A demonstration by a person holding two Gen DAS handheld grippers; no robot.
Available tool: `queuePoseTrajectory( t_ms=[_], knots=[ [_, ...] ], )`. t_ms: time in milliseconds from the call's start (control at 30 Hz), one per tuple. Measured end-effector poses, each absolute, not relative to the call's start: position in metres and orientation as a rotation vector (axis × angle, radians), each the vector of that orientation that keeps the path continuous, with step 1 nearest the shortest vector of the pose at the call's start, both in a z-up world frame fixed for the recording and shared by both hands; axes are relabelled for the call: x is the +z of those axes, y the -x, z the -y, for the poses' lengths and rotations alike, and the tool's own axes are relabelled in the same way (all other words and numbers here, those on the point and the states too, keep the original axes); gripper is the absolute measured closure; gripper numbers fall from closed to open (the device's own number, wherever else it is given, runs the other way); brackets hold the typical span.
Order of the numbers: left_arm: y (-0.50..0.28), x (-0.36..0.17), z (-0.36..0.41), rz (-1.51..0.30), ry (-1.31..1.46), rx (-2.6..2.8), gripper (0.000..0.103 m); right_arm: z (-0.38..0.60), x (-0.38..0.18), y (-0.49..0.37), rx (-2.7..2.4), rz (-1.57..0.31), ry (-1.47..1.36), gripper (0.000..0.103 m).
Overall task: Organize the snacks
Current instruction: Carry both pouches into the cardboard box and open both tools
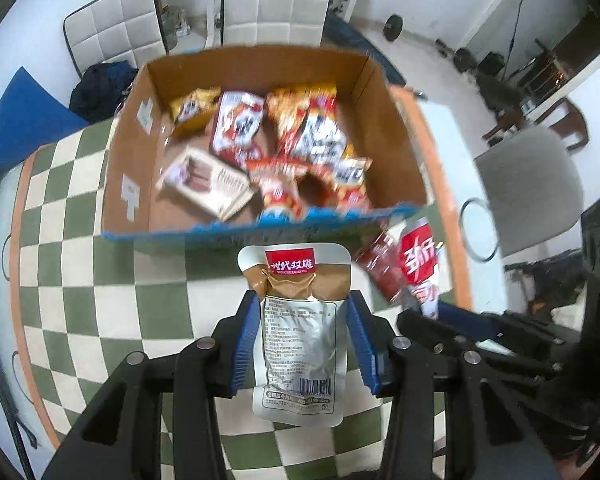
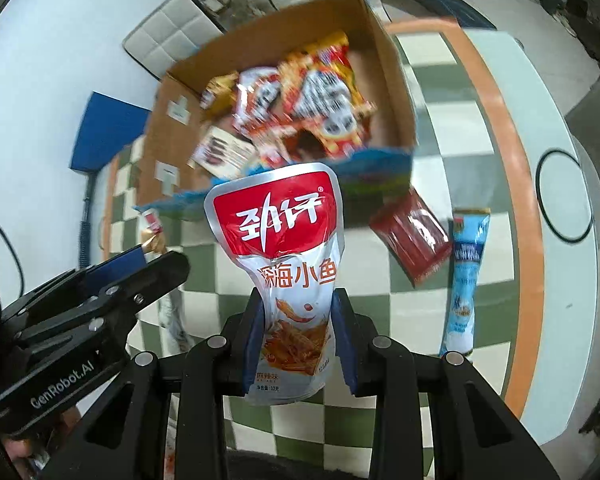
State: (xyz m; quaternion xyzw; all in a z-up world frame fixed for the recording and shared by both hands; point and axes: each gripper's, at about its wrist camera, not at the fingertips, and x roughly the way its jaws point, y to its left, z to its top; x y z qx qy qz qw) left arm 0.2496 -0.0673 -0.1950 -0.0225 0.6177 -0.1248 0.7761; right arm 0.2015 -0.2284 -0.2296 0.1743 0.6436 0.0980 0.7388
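My left gripper (image 1: 302, 312) is shut on a silver and tan snack pouch (image 1: 298, 320) with a red label, held above the checkered cloth just in front of the cardboard box (image 1: 124, 152). My right gripper (image 2: 300, 308) is shut on a silver fish snack pouch (image 2: 284, 248) with a red top, held in front of the box (image 2: 396, 68). The box holds several red, orange and yellow snack bags (image 1: 300, 128) and a white biscuit box (image 1: 206, 182). The right gripper with its pouch shows at the right of the left wrist view (image 1: 420, 276).
On the green and white checkered cloth (image 2: 440, 128) lie a dark red packet (image 2: 412, 236) and a long light blue packet (image 2: 466, 276), right of the box. White padded chairs (image 1: 276, 0) stand behind the table. A grey chair (image 1: 532, 184) stands at the right.
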Motion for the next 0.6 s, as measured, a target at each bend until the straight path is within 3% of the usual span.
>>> queuePoseTrajectory(
  t_ms=[300, 600],
  knots=[
    [-0.324, -0.157, 0.05, -1.281, 0.082, -0.26, 0.062, 0.226, -0.187, -0.262, 0.235, -1.325, -0.366, 0.068],
    [-0.417, -0.191, 0.022, -1.371, 0.05, -0.175, 0.062, 0.236, -0.196, -0.356, 0.149, -1.329, -0.281, 0.068]
  ],
)
